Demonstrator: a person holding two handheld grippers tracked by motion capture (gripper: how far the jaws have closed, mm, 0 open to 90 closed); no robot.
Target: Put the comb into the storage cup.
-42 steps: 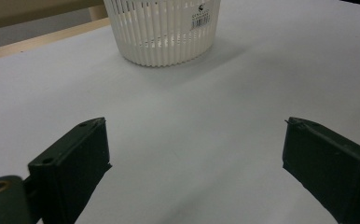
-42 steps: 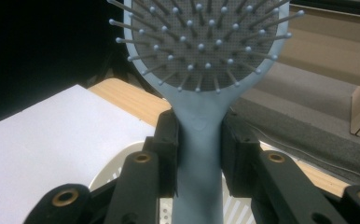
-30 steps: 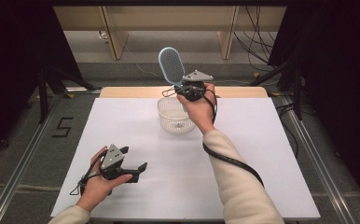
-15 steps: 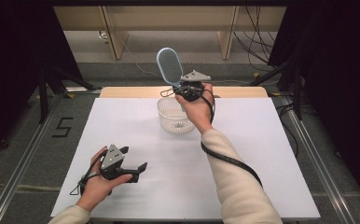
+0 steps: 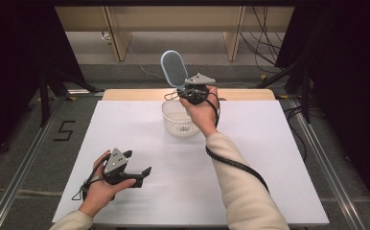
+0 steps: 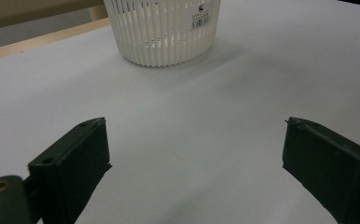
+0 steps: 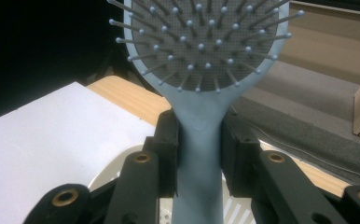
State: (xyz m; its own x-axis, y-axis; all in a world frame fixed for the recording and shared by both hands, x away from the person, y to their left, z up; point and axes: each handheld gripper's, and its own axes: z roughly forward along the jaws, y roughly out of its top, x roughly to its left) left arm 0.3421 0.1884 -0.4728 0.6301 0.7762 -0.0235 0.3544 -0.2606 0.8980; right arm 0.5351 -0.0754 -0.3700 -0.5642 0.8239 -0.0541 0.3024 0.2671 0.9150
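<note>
Nearest, at the person's side of the white worktop (image 5: 279,158): left gripper (image 5: 142,173), held low in the left hand (image 5: 101,184), jaws spread wide with nothing between them. Seen along those jaws in the left gripper view (image 6: 194,154): bare white surface between and ahead of the two black pads, no contact with any object. Grey three-cornered plate on top, cable trailing back toward the wrist.

Farther ahead of the left gripper, well apart from it: white slatted basket (image 6: 162,32), upright on the worktop, small barcode label near its rim on the facing wall. In the high view, basket (image 5: 173,122) sits toward the far edge of the white sheet, just below and beside the right hand (image 5: 200,112).

Above the basket: right gripper (image 5: 176,93), raised off the worktop, clamped on the handle of a pale blue hairbrush (image 5: 173,69). In the right gripper view (image 7: 199,140), both pads pressed against either side of the handle just below the head, brush (image 7: 201,56) standing up out of the jaws, bristle face turned toward the camera, round-tipped pins over a grey cushion. Brush head well clear of the basket rim, tilted slightly to the left in the high view. Part of the basket visible directly beneath the gripper in its own view.

Beyond the right gripper: wooden strip along the far worktop edge (image 5: 125,95), then grey floor.
</note>
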